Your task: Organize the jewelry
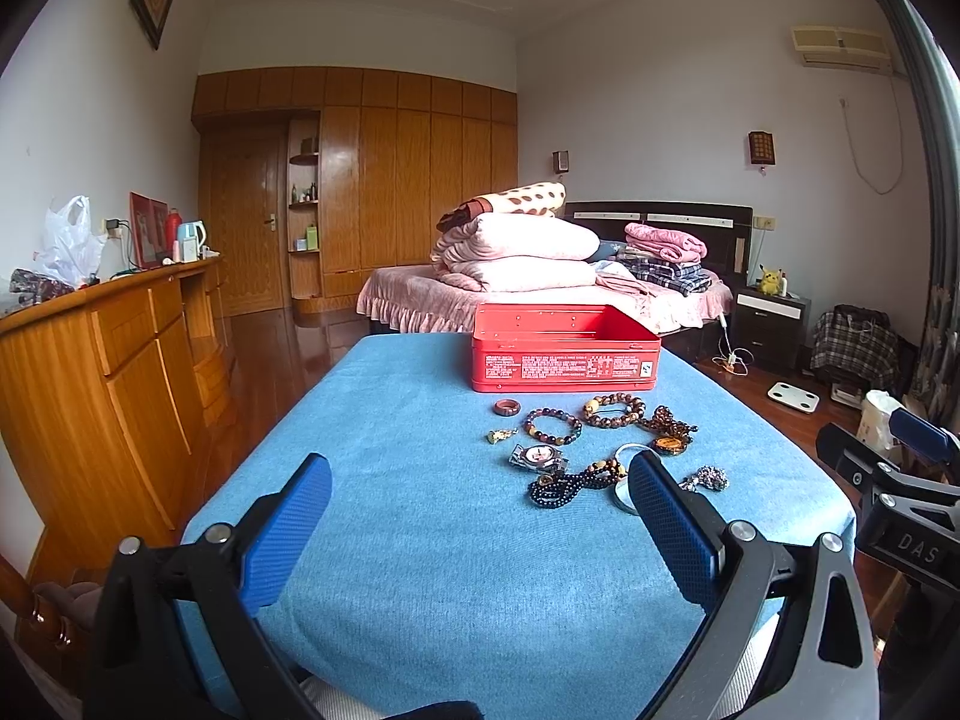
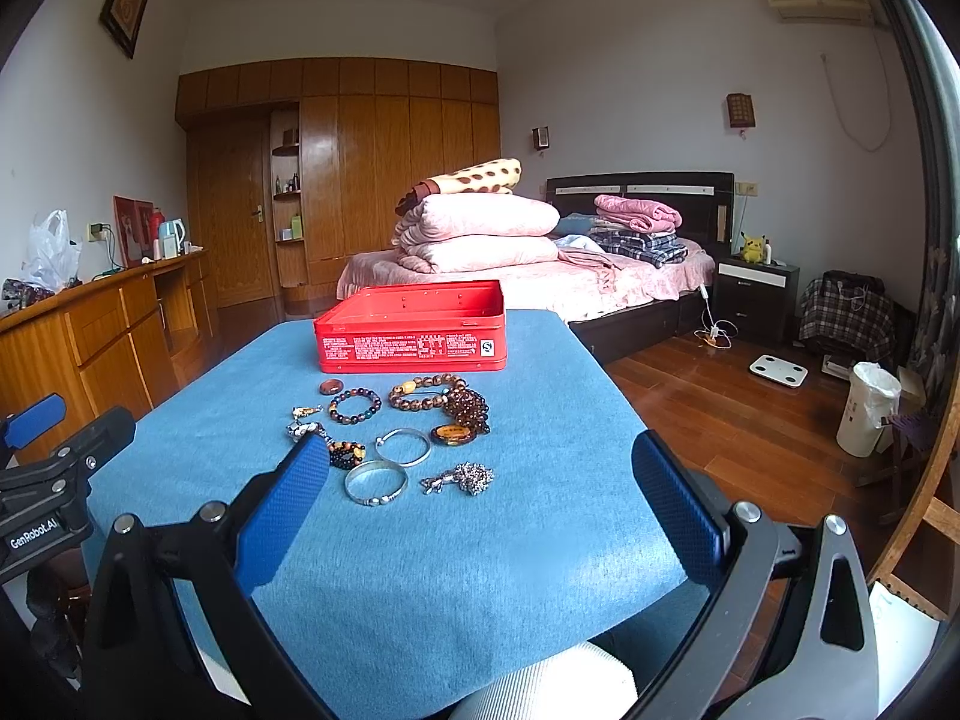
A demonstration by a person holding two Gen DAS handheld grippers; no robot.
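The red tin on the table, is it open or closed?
Open. The red tin has no lid on; both views show its inner walls. Its floor is hidden, so contents cannot be told.

Pretty ordinary bedroom: white walls (image 2: 630,60), glossy dark wood floor (image 2: 690,396), and a big wooden wardrobe (image 2: 390,150) across the far wall. A bed (image 2: 600,282) piled with folded pink quilts (image 2: 480,234) sits by a dark nightstand (image 2: 756,294). A long wooden dresser (image 1: 108,348) runs down the left, with an air conditioner (image 1: 840,48) up high on the right.
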